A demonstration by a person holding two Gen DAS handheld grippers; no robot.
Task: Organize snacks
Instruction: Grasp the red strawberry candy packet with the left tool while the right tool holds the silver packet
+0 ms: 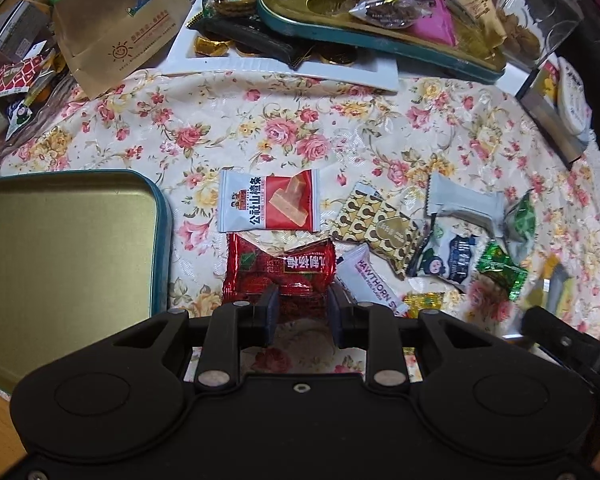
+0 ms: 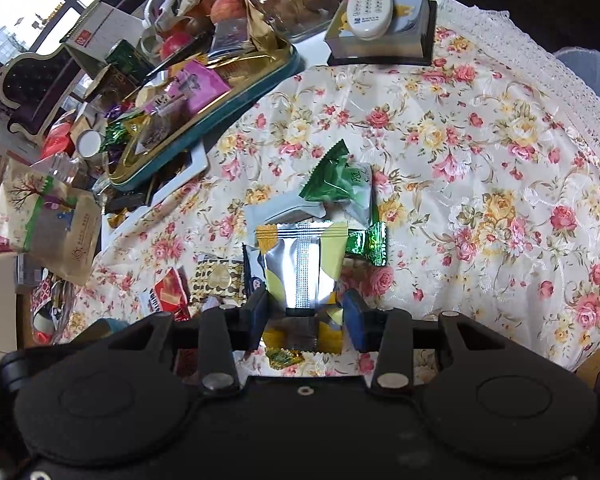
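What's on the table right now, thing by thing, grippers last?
red packet: one, red, between the left fingers.
silver-yellow packet: one, in the right jaws, above the cloth.
loose snacks: several, mixed colours, mid-cloth.
empty tin: one, teal rim and gold inside, left of the snacks.
full tray: one, teal and gold, far edge.
remote: one, white, on a box.
tablecloth: one, floral.
left gripper: black, gripping the red packet.
right gripper: black, gripping the silver-yellow packet.

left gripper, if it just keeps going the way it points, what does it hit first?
Most likely the red foil snack packet: the left gripper points steeply down with its fingertips straddling the packet's near edge, floral tablecloth beneath. Depth is unclear, so contact may already exist.
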